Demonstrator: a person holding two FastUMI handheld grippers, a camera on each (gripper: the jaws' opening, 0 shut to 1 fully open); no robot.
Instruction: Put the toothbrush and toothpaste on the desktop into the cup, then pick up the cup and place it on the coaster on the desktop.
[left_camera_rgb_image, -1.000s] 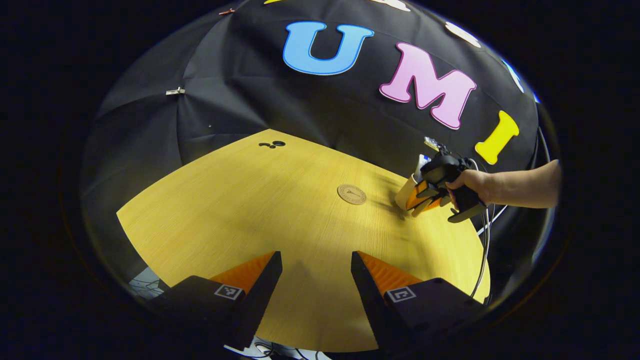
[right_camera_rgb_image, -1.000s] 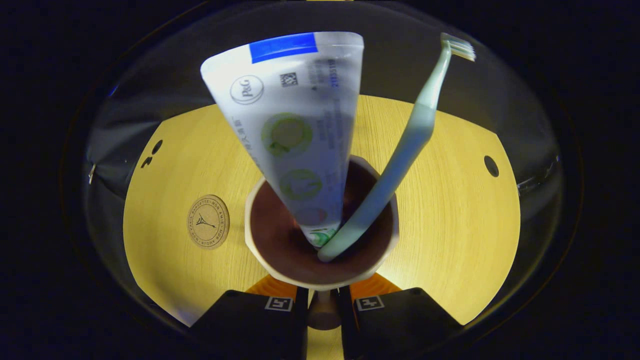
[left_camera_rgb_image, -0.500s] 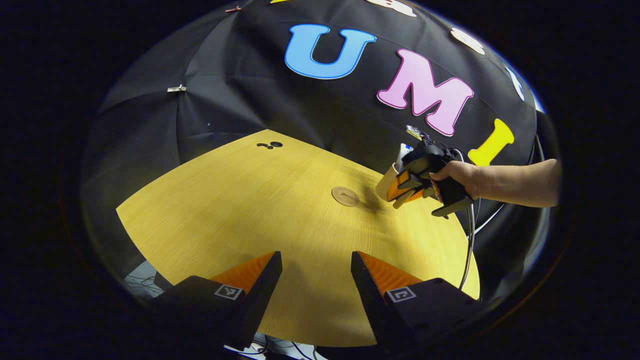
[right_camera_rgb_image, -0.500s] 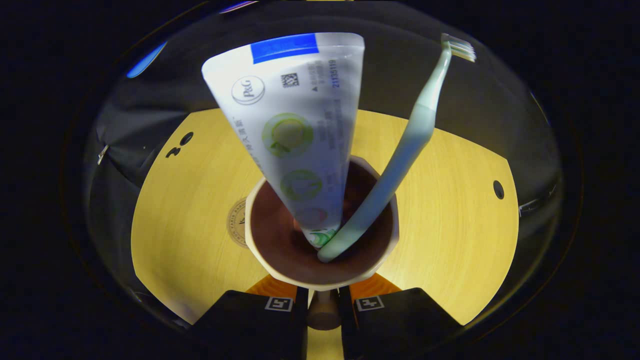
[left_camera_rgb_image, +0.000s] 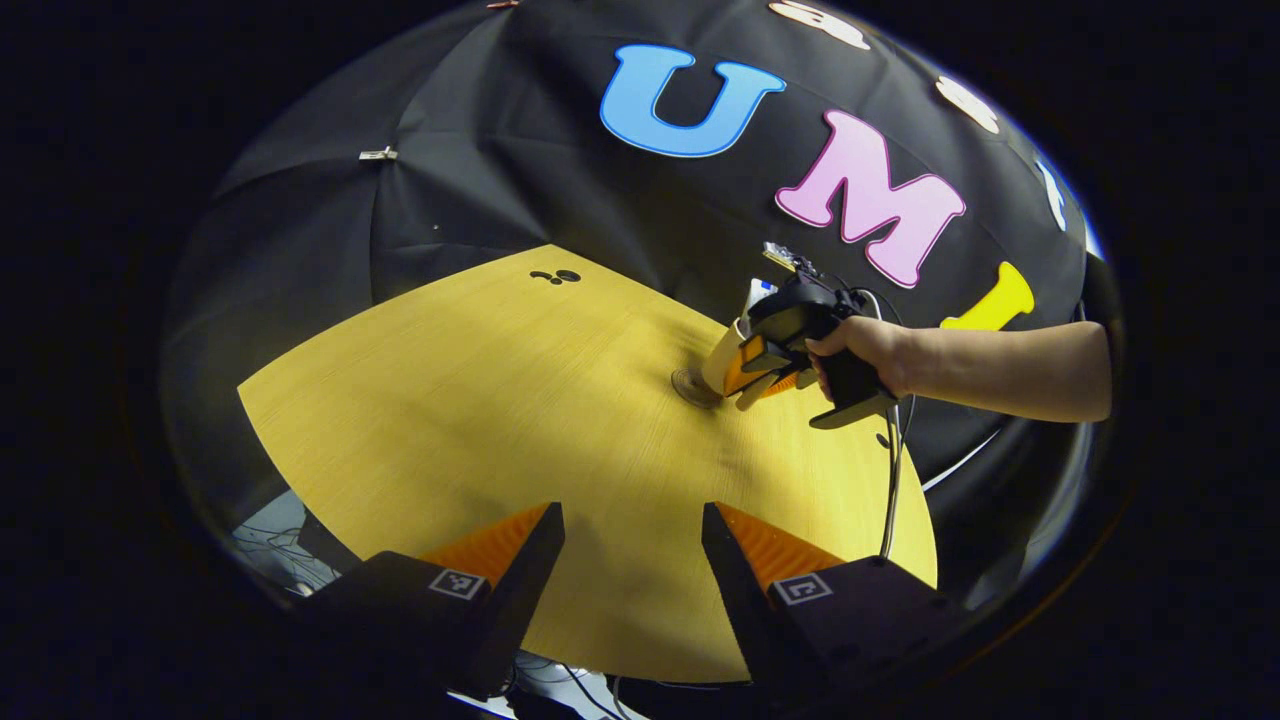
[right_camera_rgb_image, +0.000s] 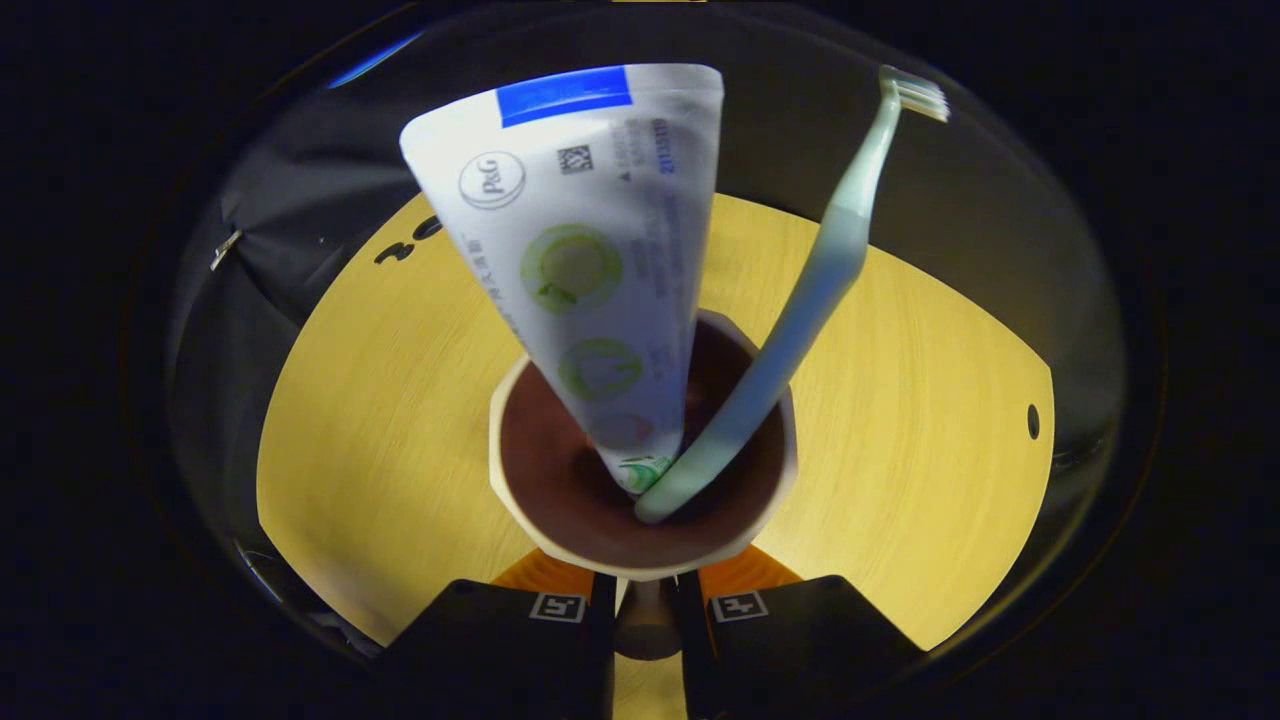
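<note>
- Right gripper (right_camera_rgb_image: 645, 590): jaws clenched on the handle of the cup (right_camera_rgb_image: 640, 470). The cup was held over the desktop (right_camera_rgb_image: 900, 420); whether its base touched anything could not be told.
- Toothpaste (right_camera_rgb_image: 590, 270) and toothbrush (right_camera_rgb_image: 800, 310) both stood in the cup, leaning apart — tube toward the view's left, brush toward its right, bristles at the top.
- In the left gripper view the cup (left_camera_rgb_image: 722, 358) sat at the coaster (left_camera_rgb_image: 688, 388), which peeked out at its near-left side. Alignment looked approx., not confirmed.
- Risk 1: off-centre set-down. Cause — the cup hid the coaster from the right gripper view, so no direct check from that cam.
- Risk 2: tip-over on release. Cause — tall, leaning contents put weight high; a base landing on the coaster's edge would rock.
- Risk 3: jaws dragging the handle when opened, shifting the cup off the coaster.
- Left gripper (left_camera_rgb_image: 632, 560): jaws released, holding nothing, low at the near edge, well apart from the cup.
- Surroundings: a cable (left_camera_rgb_image: 890, 480) hung from the right gripper (left_camera_rgb_image: 765, 372) near the hand (left_camera_rgb_image: 865, 345). Dark holes (left_camera_rgb_image: 555, 276) at the desktop's far edge. Nothing stood between cup and coaster.
</note>
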